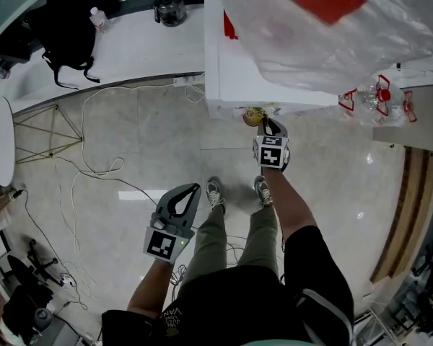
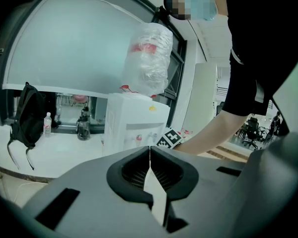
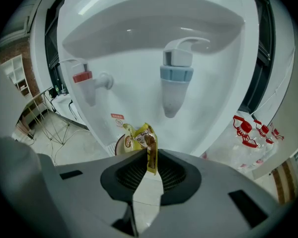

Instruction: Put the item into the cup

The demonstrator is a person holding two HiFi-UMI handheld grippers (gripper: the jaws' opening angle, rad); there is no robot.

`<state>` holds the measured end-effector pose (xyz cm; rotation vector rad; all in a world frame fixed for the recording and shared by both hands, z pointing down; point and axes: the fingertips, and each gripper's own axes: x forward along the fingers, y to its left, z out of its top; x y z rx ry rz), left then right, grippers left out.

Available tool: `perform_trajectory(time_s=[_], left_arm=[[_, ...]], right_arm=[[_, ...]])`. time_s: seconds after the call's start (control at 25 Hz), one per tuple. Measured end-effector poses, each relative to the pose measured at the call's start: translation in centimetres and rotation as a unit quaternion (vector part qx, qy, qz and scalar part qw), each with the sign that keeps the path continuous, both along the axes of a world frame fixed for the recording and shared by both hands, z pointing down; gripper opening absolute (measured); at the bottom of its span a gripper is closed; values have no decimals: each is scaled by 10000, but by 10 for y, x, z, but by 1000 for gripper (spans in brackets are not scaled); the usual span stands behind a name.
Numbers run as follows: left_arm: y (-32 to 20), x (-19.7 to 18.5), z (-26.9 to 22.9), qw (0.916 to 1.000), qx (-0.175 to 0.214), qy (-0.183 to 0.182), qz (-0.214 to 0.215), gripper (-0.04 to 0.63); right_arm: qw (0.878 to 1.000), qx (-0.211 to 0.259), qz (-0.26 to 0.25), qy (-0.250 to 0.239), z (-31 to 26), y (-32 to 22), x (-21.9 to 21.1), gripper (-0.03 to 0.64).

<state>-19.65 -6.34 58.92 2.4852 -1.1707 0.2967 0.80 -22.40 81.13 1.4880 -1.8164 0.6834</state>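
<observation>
My right gripper (image 3: pixel 150 155) is shut on a small yellow-and-brown packet (image 3: pixel 143 142), pinching its lower edge so it stands up between the jaws. Just behind the packet, a round paper cup (image 3: pixel 120 145) stands at the foot of the white water dispenser (image 3: pixel 154 43); the packet hides part of its rim. In the head view the right gripper (image 1: pixel 269 130) reaches to the dispenser's base with the packet (image 1: pixel 254 115) at its tips. My left gripper (image 1: pixel 186 195) hangs over the floor, shut and empty; its jaws (image 2: pixel 150 148) meet along one line.
Above the cup are the red tap (image 3: pixel 85 78) and the blue tap (image 3: pixel 176 74). A bagged water bottle (image 1: pixel 332 20) tops the dispenser (image 1: pixel 238 78). Empty bottles (image 1: pixel 379 96) lie to the right. A white counter (image 1: pixel 130 49) with a black backpack (image 1: pixel 68 27) runs to the left, and cables (image 1: pixel 94 171) trail over the floor.
</observation>
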Motion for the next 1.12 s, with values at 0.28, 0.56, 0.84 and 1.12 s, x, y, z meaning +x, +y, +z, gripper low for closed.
perform_trajectory(time_s=[0.28, 0.56, 0.84, 1.12], left_arm=[[0, -1, 3, 10000, -24, 13, -19, 23], [1, -1, 3, 10000, -30, 36, -40, 23], [0, -1, 3, 10000, -24, 14, -42, 23], [-2, 3, -1, 10000, 27, 28, -39, 23]], right_arm=[[10000, 62, 11, -24, -1, -2, -2, 49], [9999, 18, 32, -124, 1, 0, -6, 166], [9999, -3, 42, -152, 2, -2, -6, 172], [9997, 9, 109, -222, -3, -2, -2, 173]])
